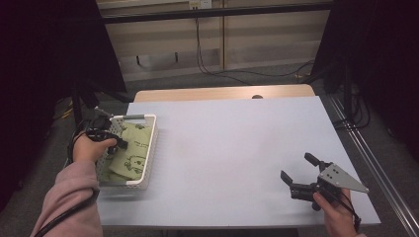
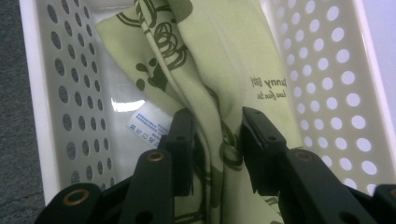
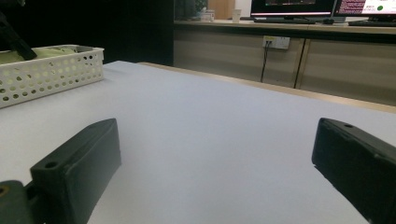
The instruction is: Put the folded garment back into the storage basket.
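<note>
A white perforated basket (image 1: 152, 140) stands at the table's left edge, and a pale green cloth (image 1: 134, 149) with dark prints lies in it. My left gripper (image 1: 120, 144) reaches down into the basket. In the left gripper view its jaws pinch a raised fold of the green cloth (image 2: 219, 56) between them, so the left gripper (image 2: 218, 116) is shut on it, inside the basket (image 2: 322, 70). A white care label (image 2: 149, 125) shows beside the left jaw. My right gripper (image 1: 297, 166) rests low near the front right of the table, open and holding nothing. From the right gripper (image 3: 217, 126) the basket (image 3: 51, 70) stands far off at left.
The pale blue-grey tabletop (image 1: 227, 143) stretches between basket and right gripper. A wooden strip (image 1: 222, 93) borders its far edge. Cables (image 1: 217, 71) trail on the floor behind. A metal rail (image 1: 375, 158) runs along the right side. Monitors (image 3: 289, 7) sit on a far counter.
</note>
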A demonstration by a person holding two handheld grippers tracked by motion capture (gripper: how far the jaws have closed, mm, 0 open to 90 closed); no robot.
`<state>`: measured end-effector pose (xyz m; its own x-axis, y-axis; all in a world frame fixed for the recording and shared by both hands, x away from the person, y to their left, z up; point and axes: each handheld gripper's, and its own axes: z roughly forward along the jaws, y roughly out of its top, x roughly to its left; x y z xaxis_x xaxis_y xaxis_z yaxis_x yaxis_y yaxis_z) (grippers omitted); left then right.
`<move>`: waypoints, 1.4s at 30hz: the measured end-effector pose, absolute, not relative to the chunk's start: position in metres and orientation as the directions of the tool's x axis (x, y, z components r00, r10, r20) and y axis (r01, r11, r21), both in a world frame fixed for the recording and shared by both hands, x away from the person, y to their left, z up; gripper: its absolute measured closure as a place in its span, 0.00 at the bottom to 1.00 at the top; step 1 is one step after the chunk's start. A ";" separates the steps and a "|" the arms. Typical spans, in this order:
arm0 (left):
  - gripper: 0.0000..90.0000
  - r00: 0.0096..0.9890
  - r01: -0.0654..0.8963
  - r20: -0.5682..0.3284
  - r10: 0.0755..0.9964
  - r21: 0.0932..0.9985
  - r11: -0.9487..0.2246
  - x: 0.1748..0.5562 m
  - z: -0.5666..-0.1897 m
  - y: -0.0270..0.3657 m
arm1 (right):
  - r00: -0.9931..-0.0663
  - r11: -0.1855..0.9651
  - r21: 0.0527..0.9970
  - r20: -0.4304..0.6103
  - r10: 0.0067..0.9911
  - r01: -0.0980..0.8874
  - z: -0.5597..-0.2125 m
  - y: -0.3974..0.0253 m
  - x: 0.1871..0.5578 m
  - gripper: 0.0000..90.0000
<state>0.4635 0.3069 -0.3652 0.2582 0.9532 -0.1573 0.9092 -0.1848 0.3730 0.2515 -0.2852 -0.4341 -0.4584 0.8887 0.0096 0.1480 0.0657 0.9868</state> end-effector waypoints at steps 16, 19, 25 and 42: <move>0.73 0.248 0.907 -0.168 0.954 0.385 -0.168 0.464 -0.364 0.309 | -0.453 0.063 0.986 0.013 0.891 0.153 -0.434 -0.286 0.251 0.01; 0.71 0.323 0.899 -0.133 0.937 0.352 -0.260 0.465 -0.360 0.315 | -0.453 0.063 0.986 0.013 0.891 0.154 -0.434 -0.286 0.251 0.01; 0.68 0.262 0.902 -0.160 0.952 0.392 -0.182 0.463 -0.357 0.309 | -0.453 0.064 0.986 0.013 0.892 0.154 -0.434 -0.286 0.251 0.01; 0.54 0.335 0.867 -0.199 0.921 0.447 -0.219 0.457 -0.345 0.298 | -0.451 0.066 0.986 0.010 0.893 0.152 -0.434 -0.286 0.251 0.01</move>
